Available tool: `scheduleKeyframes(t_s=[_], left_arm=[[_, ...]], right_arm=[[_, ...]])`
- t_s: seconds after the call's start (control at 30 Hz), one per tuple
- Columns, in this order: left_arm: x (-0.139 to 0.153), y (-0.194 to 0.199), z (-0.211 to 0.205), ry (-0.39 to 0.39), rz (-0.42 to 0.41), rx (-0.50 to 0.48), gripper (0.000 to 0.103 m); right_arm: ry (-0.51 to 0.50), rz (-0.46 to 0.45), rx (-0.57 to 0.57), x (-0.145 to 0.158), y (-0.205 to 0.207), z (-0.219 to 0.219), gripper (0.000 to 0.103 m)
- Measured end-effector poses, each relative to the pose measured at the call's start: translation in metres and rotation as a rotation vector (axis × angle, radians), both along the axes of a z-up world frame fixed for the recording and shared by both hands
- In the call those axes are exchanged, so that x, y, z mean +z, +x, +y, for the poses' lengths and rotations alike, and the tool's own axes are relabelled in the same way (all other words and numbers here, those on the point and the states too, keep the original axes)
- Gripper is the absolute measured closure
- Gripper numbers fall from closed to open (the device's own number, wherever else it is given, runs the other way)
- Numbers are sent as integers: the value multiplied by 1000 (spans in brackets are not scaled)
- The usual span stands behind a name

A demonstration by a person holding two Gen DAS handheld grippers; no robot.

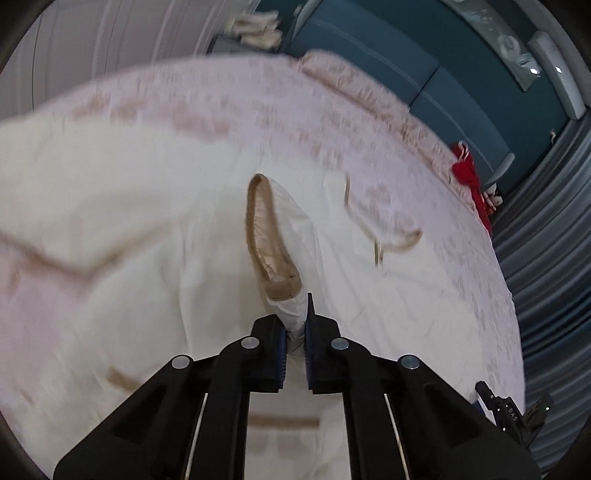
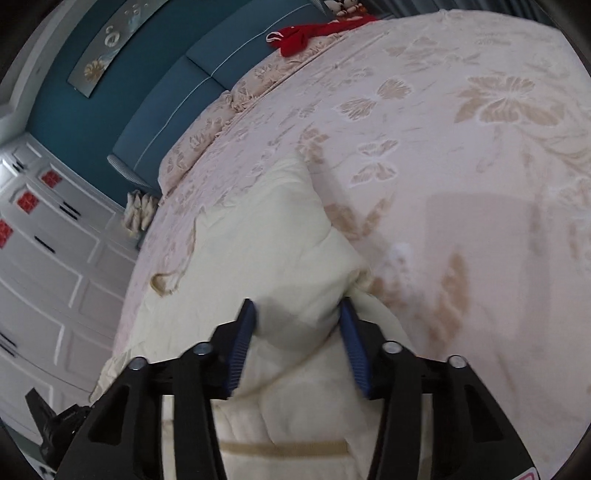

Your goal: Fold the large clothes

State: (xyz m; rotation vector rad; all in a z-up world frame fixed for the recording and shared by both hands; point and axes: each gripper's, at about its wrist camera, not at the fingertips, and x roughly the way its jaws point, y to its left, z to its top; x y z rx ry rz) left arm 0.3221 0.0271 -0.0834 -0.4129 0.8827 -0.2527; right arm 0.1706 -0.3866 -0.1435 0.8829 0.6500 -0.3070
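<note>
A large cream garment (image 1: 122,206) with tan trim lies spread on the bed. My left gripper (image 1: 294,325) is shut on a cream sleeve near its tan cuff (image 1: 266,236), lifting it off the garment. In the right wrist view the same garment (image 2: 266,236) bulges up between my fingers. My right gripper (image 2: 297,317) is open, with a thick fold of the cream fabric sitting between the blue pads (image 2: 242,347). A tan drawstring (image 1: 384,229) trails on the bed, and it also shows in the right wrist view (image 2: 166,280).
The bed (image 2: 461,155) has a pink cover with tan leaf print. A red garment (image 2: 303,35) lies near the teal headboard (image 2: 177,122); it also shows in the left wrist view (image 1: 469,173). White cabinets (image 2: 44,258) stand at the left. Grey curtains (image 1: 546,236) hang at the right.
</note>
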Motion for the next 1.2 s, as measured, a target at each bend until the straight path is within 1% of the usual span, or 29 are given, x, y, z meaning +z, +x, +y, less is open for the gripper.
scheduleKeyframes(t_s=[0.03,0.07,0.13,0.17,0.2,0.23,0.27,0.3,0.37,0.4,0.43,0.5,0.7,0.87,0.93,0.97,1.0,1.03,1.07,1.1,1.13,1.17,1.2], left_arm=[[10,3,3,11,-38,6,97],[18,6,6,20,-71,10,97],[27,10,10,31,-112,14,97],[29,11,11,41,-122,18,97],[27,12,12,71,-132,23,97],[19,14,12,107,-125,26,97],[7,17,11,135,-101,23,97],[-7,19,10,158,-69,22,97],[-33,23,7,205,-15,14,97],[-43,22,5,226,-1,11,97],[-53,21,4,239,9,6,97],[-65,17,7,242,15,6,97],[-76,17,2,266,6,3,96],[-78,15,2,262,-3,7,95],[-77,16,2,258,-4,6,95],[-75,15,5,243,-6,6,94],[-71,14,8,239,-4,8,86],[-64,9,13,248,-4,12,71],[-56,5,16,259,-13,18,62],[-43,-6,22,273,-38,42,45],[-30,-17,28,273,-77,67,42],[-18,-27,34,261,-110,87,42],[-9,-32,35,251,-124,104,42]], right_arm=[[-6,-4,8,2,5,2,77],[-17,-8,16,5,10,3,91],[-74,-61,21,21,15,10,94],[-123,-105,18,33,14,17,95],[-166,-130,24,42,14,23,95],[-195,-132,27,45,15,26,96],[-234,-103,32,42,20,31,96],[-256,-51,41,33,26,33,96],[-253,37,53,13,36,32,97],[-245,65,56,4,38,31,97],[-241,78,55,-1,38,31,97],[-236,95,59,-8,38,28,97],[-301,156,68,-19,42,38,97],[-309,167,64,-18,44,40,98],[-304,171,52,-11,40,41,94],[-314,171,35,-3,33,44,86],[-340,160,11,10,21,51,82],[-370,151,1,20,14,58,82],[-414,126,3,33,5,69,82],[-442,94,29,45,0,82,82],[-451,73,63,52,0,93,82],[-462,49,124,59,5,109,82],[-477,36,189,64,13,126,82]])
